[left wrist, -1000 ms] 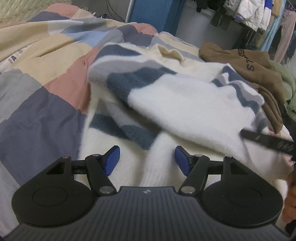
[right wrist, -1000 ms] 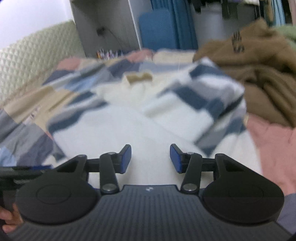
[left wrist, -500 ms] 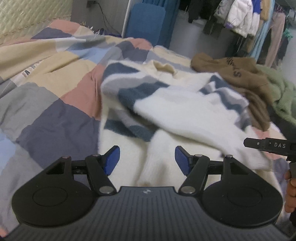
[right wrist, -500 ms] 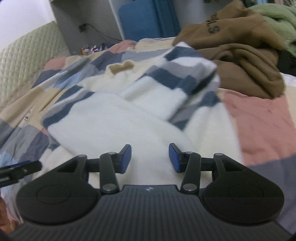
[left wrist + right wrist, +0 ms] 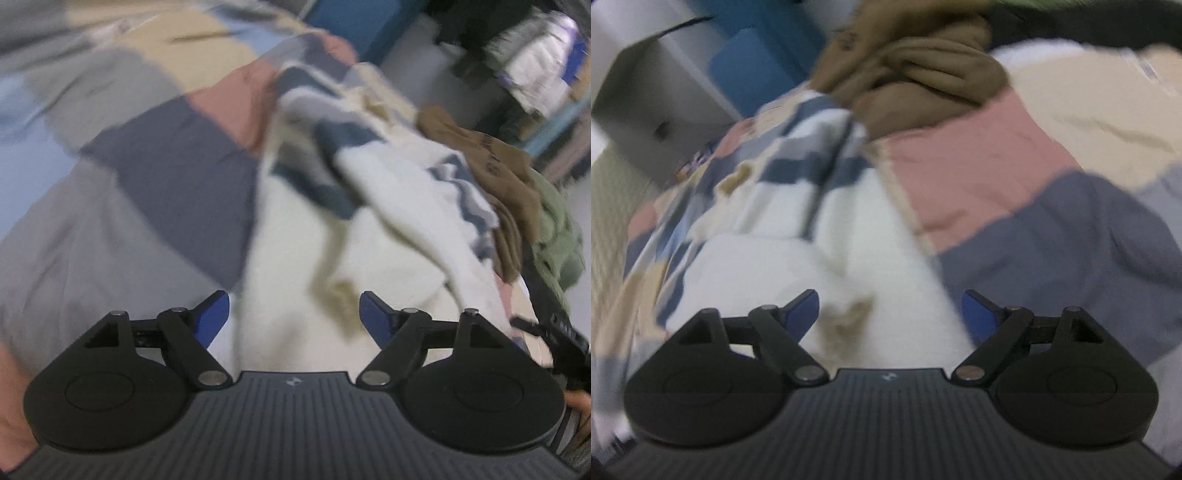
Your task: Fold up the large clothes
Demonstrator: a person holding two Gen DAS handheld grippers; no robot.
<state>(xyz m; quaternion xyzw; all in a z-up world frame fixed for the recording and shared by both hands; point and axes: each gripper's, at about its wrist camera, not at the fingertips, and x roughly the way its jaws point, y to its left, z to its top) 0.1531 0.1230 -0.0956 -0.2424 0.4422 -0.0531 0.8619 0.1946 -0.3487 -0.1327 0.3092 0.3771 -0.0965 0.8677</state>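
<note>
A fluffy white sweater with blue and grey stripes (image 5: 369,206) lies on the patchwork bedspread (image 5: 155,177), its sleeves folded inward over the body. My left gripper (image 5: 294,314) is open and empty, just above the sweater's near white hem. The sweater also shows in the right wrist view (image 5: 820,236). My right gripper (image 5: 890,312) is open and empty over the hem on the other side. Both views are blurred by motion.
A brown hoodie (image 5: 916,70) lies crumpled beyond the sweater, with a green garment (image 5: 554,236) next to it. The right gripper's body (image 5: 554,332) shows at the right edge of the left wrist view. Hanging clothes (image 5: 535,55) and a blue panel (image 5: 750,70) stand behind the bed.
Both grippers have swung and tilted while staying open. The left view now leans left over the bedspread; the right view has dropped lower toward the hem and opened slightly wider.
</note>
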